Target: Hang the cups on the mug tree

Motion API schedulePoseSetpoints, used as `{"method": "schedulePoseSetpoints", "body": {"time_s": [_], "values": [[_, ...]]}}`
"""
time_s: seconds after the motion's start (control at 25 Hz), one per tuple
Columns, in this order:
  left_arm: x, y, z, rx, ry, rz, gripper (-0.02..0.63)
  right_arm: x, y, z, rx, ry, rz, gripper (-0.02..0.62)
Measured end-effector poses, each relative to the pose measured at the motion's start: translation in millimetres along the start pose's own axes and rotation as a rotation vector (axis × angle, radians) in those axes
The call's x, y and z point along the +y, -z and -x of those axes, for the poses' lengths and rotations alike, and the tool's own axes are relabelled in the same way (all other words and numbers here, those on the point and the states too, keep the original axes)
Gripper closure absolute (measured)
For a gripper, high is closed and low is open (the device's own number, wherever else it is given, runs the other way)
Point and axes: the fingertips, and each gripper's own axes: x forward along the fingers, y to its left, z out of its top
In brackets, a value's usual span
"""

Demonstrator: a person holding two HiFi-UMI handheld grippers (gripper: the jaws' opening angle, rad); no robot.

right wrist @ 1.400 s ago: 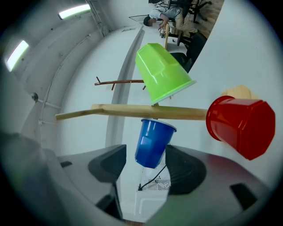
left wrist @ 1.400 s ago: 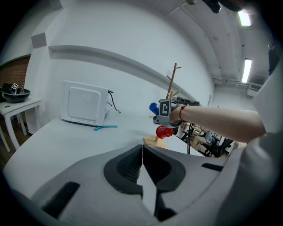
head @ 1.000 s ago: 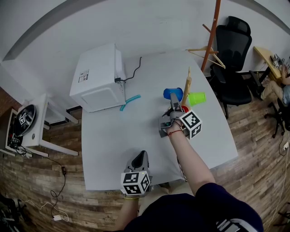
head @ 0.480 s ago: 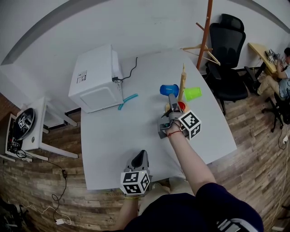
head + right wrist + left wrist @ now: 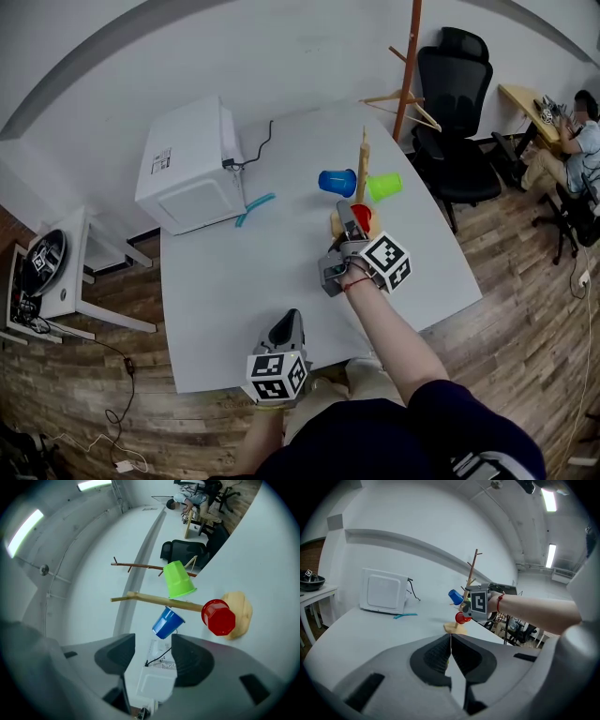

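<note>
Head view: red cup (image 5: 361, 218), blue cup (image 5: 336, 182), green cup (image 5: 383, 187) hang on the mug tree (image 5: 362, 159). Right tool (image 5: 348, 217): jaws wide, empty, beside red cup. Left tool (image 5: 287, 328): closed, empty. Recommended: retract straight, clear of the mug tree.

Bare table (image 5: 244, 281) left of mug tree (image 5: 364, 161), white box (image 5: 187, 169) blocking far-left corner

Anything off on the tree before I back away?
Nothing stands out. The tree stands upright with the blue cup, green cup and red cup on it, none fallen. The right gripper has its jaws open, empty.
</note>
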Motion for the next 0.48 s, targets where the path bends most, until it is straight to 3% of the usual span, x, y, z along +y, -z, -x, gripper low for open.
{"method": "schedulePoseSetpoints", "body": {"time_s": [0.48], "values": [[-5.7,0.1,11.7,-0.026,0.011,-0.009,0.586,13.0,25.6,42.8,0.160,0.038,0.340,0.526]]}}
